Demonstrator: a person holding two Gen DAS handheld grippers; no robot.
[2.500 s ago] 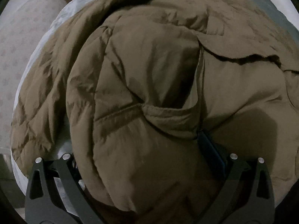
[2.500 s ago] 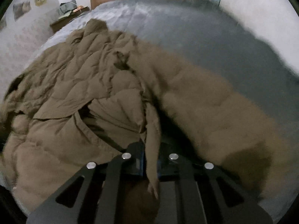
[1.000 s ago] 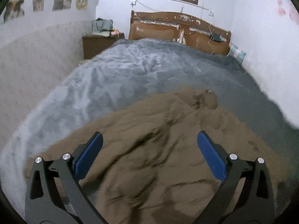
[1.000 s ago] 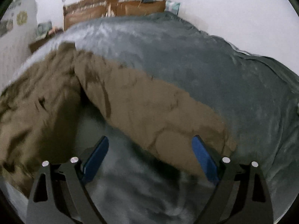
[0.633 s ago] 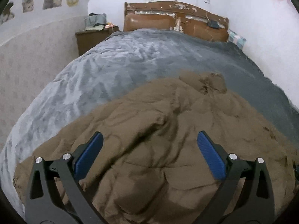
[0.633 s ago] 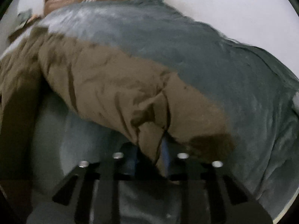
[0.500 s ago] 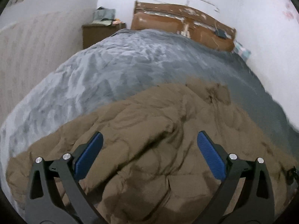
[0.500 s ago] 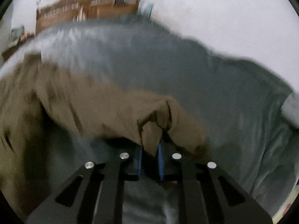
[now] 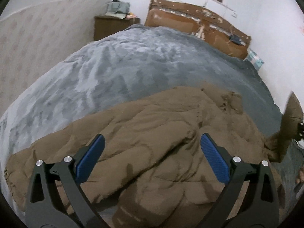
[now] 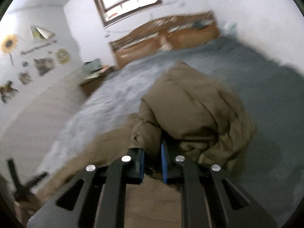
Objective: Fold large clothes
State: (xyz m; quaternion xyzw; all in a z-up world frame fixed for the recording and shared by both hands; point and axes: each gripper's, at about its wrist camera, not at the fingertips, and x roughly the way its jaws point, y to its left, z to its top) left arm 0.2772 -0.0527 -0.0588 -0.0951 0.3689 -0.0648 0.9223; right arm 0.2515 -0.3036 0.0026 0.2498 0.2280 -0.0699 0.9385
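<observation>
Over the bed (image 9: 117, 72), my left tongs (image 9: 152, 156) hang wide open and empty above the brown coat (image 9: 152, 133); my right tongs (image 10: 153, 160) pinch its lifted sleeve (image 10: 190, 104), which I reckon goes across the body next.

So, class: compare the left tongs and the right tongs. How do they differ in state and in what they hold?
The left tongs stand wide open over the brown coat, gripping nothing; the right tongs are shut on a bunched fold of it. Only the right tongs lift fabric off the grey bedspread. Both have black arms and blue pads.
</observation>
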